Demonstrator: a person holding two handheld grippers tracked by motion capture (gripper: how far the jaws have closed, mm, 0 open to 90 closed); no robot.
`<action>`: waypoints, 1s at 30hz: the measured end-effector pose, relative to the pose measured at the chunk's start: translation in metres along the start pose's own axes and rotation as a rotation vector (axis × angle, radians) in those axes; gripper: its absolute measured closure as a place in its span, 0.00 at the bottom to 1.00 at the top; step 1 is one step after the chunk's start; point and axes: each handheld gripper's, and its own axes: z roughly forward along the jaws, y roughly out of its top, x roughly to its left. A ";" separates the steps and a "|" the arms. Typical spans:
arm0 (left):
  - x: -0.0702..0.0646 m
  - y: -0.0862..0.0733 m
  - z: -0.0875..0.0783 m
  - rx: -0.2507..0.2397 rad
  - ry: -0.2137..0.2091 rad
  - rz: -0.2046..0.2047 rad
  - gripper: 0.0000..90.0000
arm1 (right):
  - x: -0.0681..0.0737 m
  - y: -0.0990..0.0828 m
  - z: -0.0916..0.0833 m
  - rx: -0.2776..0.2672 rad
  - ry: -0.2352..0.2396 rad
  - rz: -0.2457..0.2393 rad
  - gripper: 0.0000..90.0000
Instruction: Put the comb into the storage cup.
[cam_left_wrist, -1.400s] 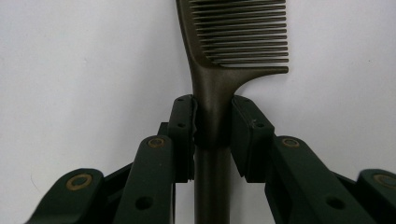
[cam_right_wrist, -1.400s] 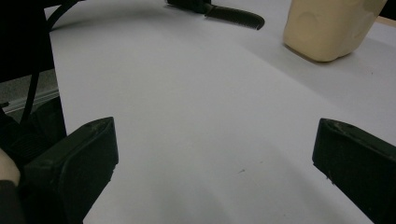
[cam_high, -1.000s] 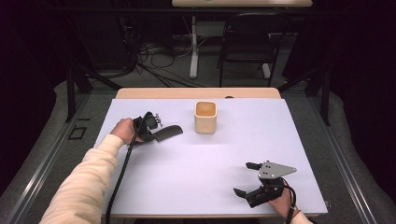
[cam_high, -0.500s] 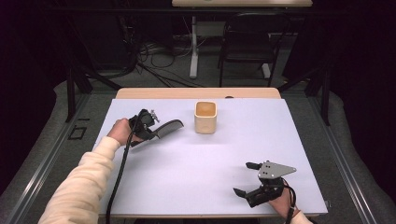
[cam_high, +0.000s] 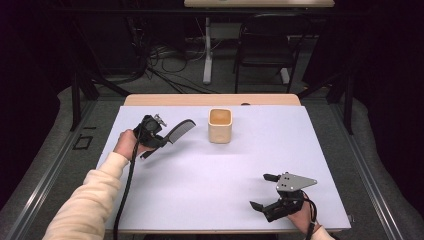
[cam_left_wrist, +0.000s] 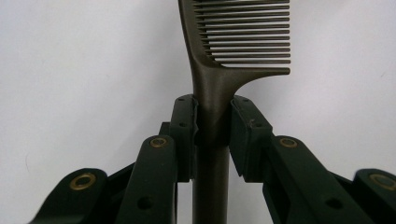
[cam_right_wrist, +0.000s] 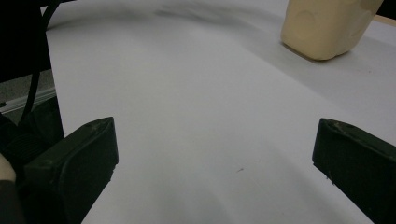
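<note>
Since a moment ago, our left tongs (cam_high: 161, 138) have lifted the comb (cam_high: 179, 132) up and toward the cup (cam_high: 220, 125). We see the big white table (cam_high: 210, 170) under it all. Our right tongs (cam_high: 264, 192) rest wide open, near right, waiting. Left tongs squeeze the comb's handle (cam_left_wrist: 211, 116), so its teeth point at the cup.

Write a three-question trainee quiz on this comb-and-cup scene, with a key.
1. True or false: the left gripper is shut on the comb's handle.
2. What stands just right of the comb in the high view?
A. a plate
B. the beige cup
C. a bottle
3. How do the right gripper's jaws stand?

Key: 1 true; 2 B; 3 wide open, nothing between them, low over the white table.
</note>
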 end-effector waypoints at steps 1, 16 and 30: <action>-0.001 0.000 0.000 -0.007 0.002 -0.005 0.80 | 0.000 0.000 0.000 0.000 0.000 0.001 0.00; -0.019 -0.016 0.001 -0.107 -0.017 -0.052 0.80 | 0.000 0.000 0.000 -0.002 -0.003 0.004 0.00; -0.028 -0.021 -0.005 -0.209 -0.002 -0.073 0.80 | 0.000 0.000 0.000 -0.003 -0.004 0.005 0.00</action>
